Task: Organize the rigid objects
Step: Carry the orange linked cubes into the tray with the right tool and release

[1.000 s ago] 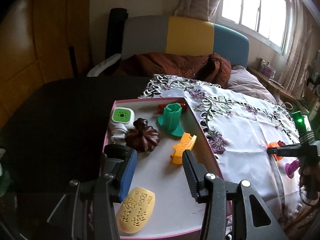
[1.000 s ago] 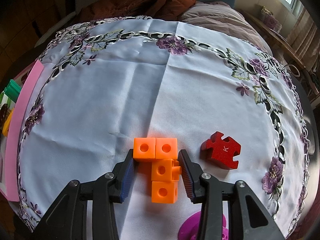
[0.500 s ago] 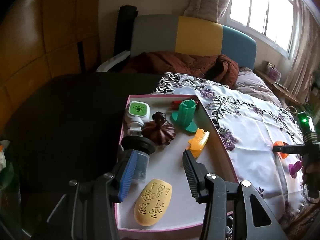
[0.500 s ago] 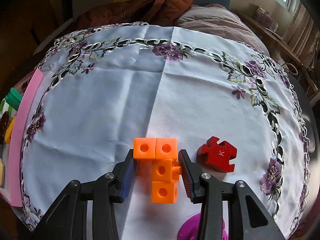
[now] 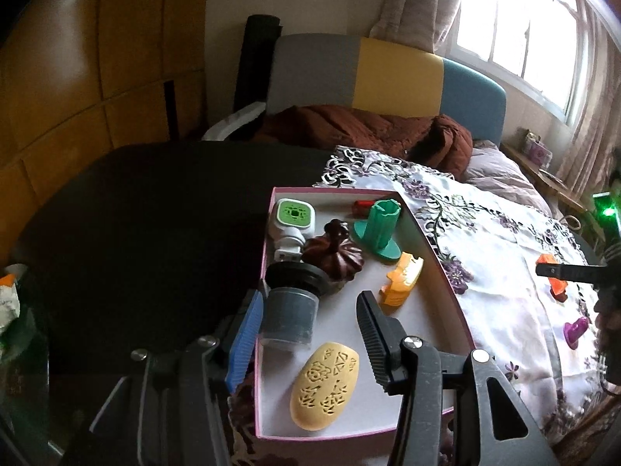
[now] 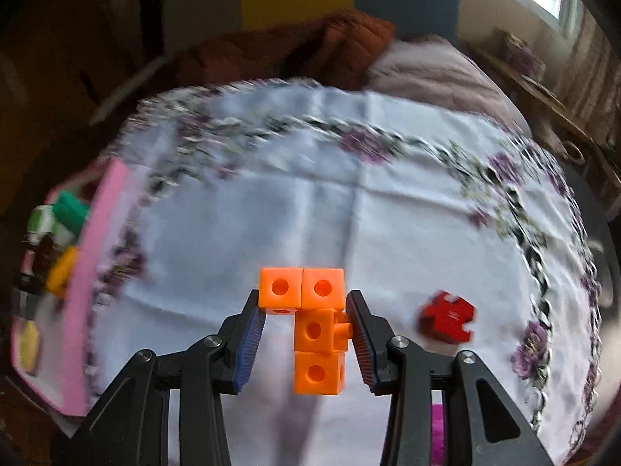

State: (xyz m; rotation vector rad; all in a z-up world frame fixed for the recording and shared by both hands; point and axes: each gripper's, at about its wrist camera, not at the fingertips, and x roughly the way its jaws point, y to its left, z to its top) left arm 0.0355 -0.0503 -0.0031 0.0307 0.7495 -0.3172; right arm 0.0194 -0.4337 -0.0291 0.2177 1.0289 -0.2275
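Pink-rimmed box [image 5: 438,260] holds a yellow perforated oval [image 5: 325,385], a grey jar with a black lid [image 5: 289,303], a dark brown flower-shaped piece [image 5: 334,258], a green-topped white plug [image 5: 293,219], a green post on a base [image 5: 380,229] and an orange piece [image 5: 401,279]. The left gripper [image 5: 308,343] hangs above the box's near end, fingers apart. The right gripper [image 6: 306,339] is clamped on the orange cubes [image 6: 312,330] above the white tablecloth [image 6: 388,213]; a red puzzle piece [image 6: 446,320] lies just right.

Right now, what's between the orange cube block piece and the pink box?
Only bare white embroidered tablecloth separates the orange cube block piece from the pink box, in the right wrist view.
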